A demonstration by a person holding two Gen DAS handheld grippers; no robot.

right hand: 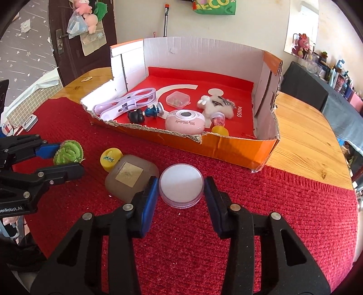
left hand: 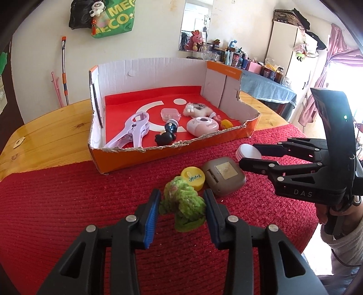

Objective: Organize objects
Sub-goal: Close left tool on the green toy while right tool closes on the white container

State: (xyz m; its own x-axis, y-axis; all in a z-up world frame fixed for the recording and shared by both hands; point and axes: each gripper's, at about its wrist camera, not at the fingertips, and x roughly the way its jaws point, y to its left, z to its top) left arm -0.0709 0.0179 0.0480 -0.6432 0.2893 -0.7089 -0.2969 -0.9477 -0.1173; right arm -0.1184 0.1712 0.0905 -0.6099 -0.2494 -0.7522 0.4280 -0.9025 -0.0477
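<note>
Fuzzy green plush toy (left hand: 181, 205); coarse red knitted cloth (left hand: 79, 204) over glossy varnished wooden table (left hand: 45, 136); torn-edged corrugated cardboard box (left hand: 158, 147); smooth translucent plastic round jar (right hand: 181, 185).

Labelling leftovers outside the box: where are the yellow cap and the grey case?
yellow cap (left hand: 192, 177), left wrist view, top face
grey case (right hand: 131, 175), right wrist view, lid centre

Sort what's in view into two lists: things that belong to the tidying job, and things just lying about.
Job:
- green fuzzy toy
- round white-lidded jar
- yellow cap
- grey case
- cardboard box

Lying about:
- green bag on the wall
- orange-handled pole
- pink rabbit toy
</note>
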